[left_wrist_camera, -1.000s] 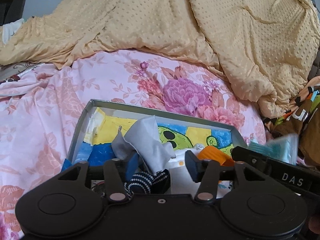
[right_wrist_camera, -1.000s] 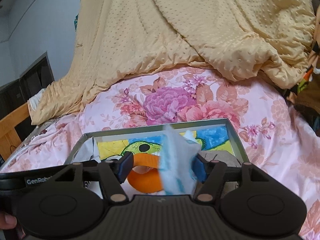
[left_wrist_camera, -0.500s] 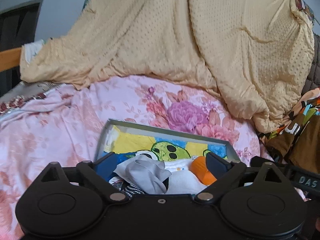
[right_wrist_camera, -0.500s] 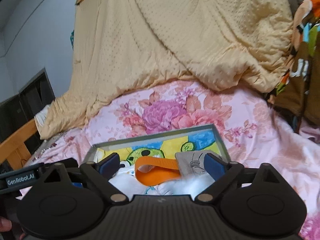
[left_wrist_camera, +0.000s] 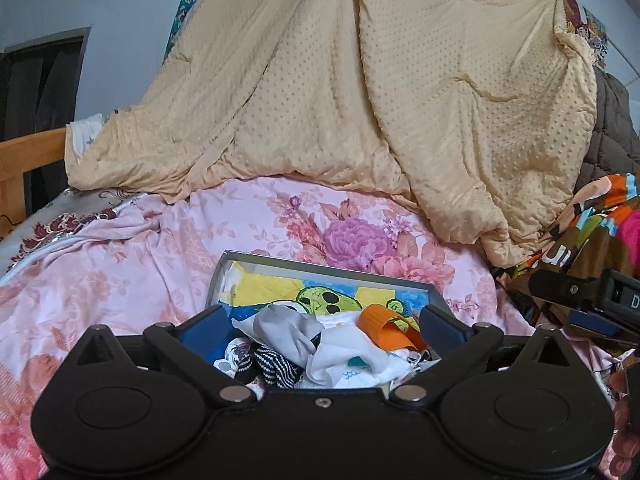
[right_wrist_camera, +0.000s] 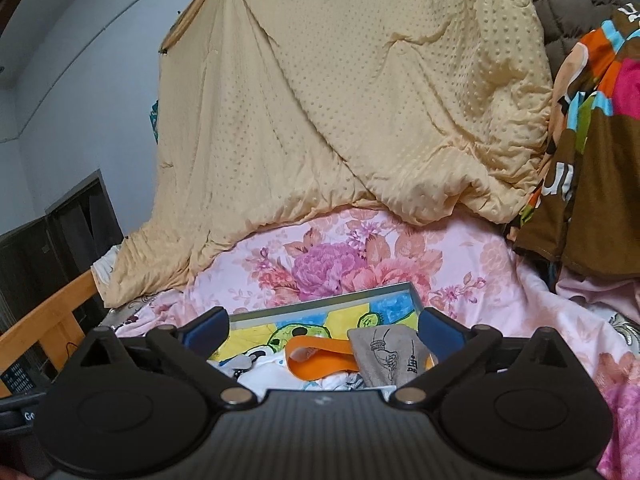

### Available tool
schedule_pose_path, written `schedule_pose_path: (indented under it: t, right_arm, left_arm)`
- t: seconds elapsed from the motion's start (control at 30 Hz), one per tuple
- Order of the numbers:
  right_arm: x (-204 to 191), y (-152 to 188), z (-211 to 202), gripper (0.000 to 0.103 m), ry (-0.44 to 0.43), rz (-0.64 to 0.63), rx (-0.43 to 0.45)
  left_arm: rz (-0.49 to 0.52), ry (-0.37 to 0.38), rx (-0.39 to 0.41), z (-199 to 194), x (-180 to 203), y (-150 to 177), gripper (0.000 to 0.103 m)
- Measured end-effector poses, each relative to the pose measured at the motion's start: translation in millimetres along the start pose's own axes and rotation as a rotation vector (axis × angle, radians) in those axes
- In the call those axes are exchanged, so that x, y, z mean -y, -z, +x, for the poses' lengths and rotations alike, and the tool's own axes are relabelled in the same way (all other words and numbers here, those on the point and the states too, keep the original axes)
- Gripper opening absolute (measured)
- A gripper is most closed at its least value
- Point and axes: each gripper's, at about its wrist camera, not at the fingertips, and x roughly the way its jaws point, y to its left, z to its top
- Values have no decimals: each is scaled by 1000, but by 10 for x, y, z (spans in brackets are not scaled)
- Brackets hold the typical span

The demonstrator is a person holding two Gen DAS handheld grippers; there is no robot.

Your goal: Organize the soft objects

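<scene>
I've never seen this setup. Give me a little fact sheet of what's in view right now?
Setting: bed with pink floral sheet
Bedding: yellow dotted quilt heaped behind
Container: shallow tray with a cartoon lining
Contents: grey cloth, orange band, grey printed pouch
Left tongs: open, empty
Right tongs: open, empty

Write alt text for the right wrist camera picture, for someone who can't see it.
An open, empty right gripper hangs over a shallow tray on a pink floral bedsheet. The tray holds an orange band, a grey printed pouch and white cloths. A yellow dotted blanket is heaped behind.
</scene>
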Motion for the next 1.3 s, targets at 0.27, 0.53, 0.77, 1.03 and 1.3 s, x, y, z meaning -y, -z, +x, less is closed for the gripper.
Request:
schedule_pose_path:
  t: [0.27,0.53,0.77,1.03,1.3]
  right_arm:
    - [-56,82,-292,103,21,-27,-1]
    - [-70,223,-611,103,60,-58,-4]
    - [-60,377,-839,103,96,-77,-22]
    - [-98,471,-1092,103,94,-94,-12]
    - [-151,596,-1280,103,120,-123,0]
  left_arm:
    - [17,-9,30,-294,57,55,102]
    - [36,-6,38,-550,105,166,102]
    - [78,-6,66,-778,158,288,102]
    - [111,1,77,-949,211,383,102]
    - [101,-9,72,-1155,152,529,102]
